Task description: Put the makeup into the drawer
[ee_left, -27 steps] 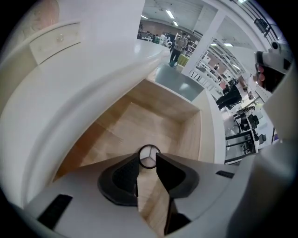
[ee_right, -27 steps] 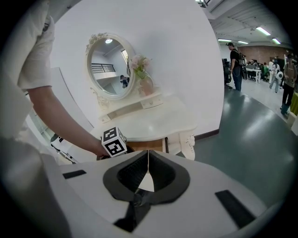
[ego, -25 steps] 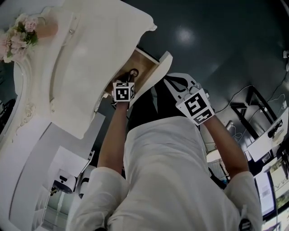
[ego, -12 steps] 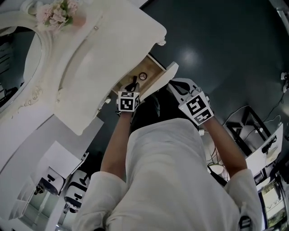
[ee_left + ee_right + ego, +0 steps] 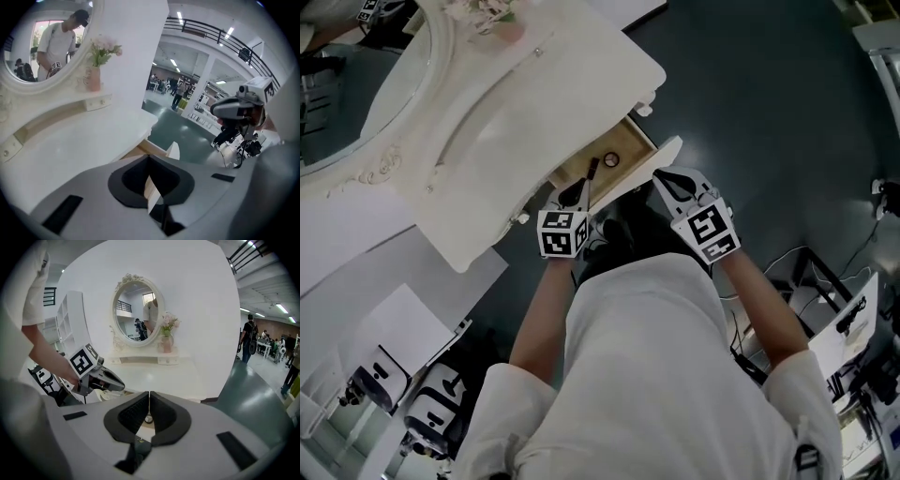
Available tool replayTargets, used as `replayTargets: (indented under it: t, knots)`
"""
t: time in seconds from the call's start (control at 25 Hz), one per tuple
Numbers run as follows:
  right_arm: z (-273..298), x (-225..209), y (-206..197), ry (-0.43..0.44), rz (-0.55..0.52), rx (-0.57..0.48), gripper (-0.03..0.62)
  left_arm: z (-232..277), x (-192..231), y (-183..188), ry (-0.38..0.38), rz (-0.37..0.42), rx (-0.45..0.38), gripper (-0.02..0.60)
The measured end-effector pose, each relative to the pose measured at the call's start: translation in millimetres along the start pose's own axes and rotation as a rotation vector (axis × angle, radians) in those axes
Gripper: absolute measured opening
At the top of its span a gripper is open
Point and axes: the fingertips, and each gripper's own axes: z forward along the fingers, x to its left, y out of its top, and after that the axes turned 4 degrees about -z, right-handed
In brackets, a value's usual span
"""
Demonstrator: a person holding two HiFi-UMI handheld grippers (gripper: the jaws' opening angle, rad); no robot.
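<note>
Open drawer (image 5: 639, 141) holding the makeup: a dark pencil (image 5: 592, 174) and a round case (image 5: 610, 159). My left gripper (image 5: 574, 195) has just closed, empty; my right gripper (image 5: 662, 176) has its jaws pressed together, empty.

No word, number or brand can be read anywhere in the scene. The only signs are black-and-white square code patterns, printed on the left cube (image 5: 562, 232) riding the left claw (image 5: 578, 194) and on the right cube (image 5: 706, 229) riding the right claw (image 5: 664, 178). A dark mark on a white machine (image 5: 253, 93) in the left gripper view is too blurred to read.
</note>
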Motion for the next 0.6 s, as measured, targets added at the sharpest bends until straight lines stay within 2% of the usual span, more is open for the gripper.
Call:
replayTargets:
  t: [0.24, 0.6]
  knots:
    - [-12, 40, 5, -0.025, -0.046, -0.008, 0.029, -59, 3, -5, 0.001, -0.046, -0.14, 0.017]
    - [-44, 102, 13, -0.053, -0.136, -0.045, 0.029, -149, 1, -25, 0.012, -0.042, -0.286, 0.017]
